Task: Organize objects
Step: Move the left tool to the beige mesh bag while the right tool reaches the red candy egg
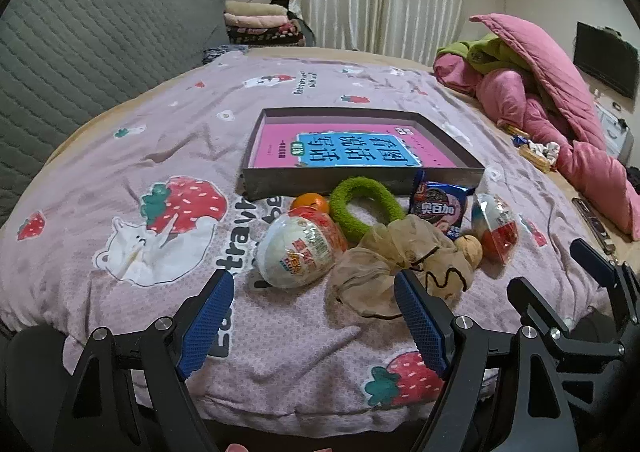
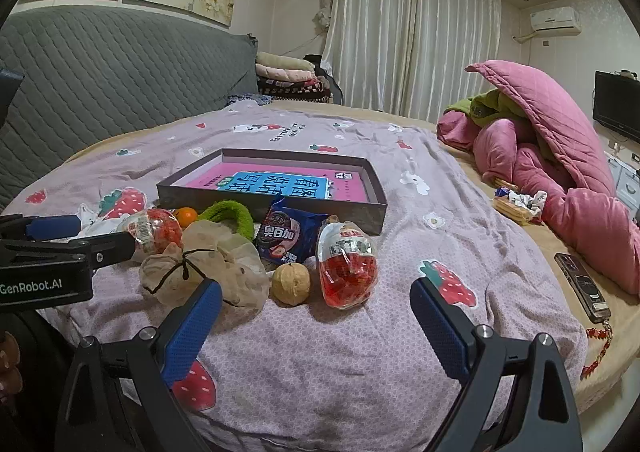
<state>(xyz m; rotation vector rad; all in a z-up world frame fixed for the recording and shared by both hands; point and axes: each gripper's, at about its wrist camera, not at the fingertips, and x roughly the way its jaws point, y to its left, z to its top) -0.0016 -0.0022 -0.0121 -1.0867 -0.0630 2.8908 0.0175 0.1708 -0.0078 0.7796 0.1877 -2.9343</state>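
Note:
A dark shallow box (image 1: 352, 180) (image 2: 280, 207) holding a pink and blue book (image 1: 340, 149) (image 2: 280, 183) lies on the bed. In front of it lie two egg-shaped toy packs (image 1: 298, 252) (image 2: 346, 268), a small orange (image 1: 310, 201) (image 2: 187, 216), a green fuzzy ring (image 1: 366, 203) (image 2: 228, 211), a blue cookie packet (image 1: 440, 207) (image 2: 288, 236), a beige mesh scrunchie (image 1: 400, 264) (image 2: 204, 268) and a walnut (image 1: 470, 248) (image 2: 291, 284). My left gripper (image 1: 316, 288) is open, just short of the left egg and scrunchie. My right gripper (image 2: 316, 300) is open, just short of the walnut and right egg.
The bed has a lilac strawberry-print sheet (image 1: 140, 155) (image 2: 420, 211). A pink quilt heap (image 1: 560, 111) (image 2: 560, 171) lies at the right with snack wrappers (image 2: 516, 203) beside it. A phone (image 2: 582, 288) lies at the right bed edge. A grey headboard (image 1: 80, 51) stands at the left.

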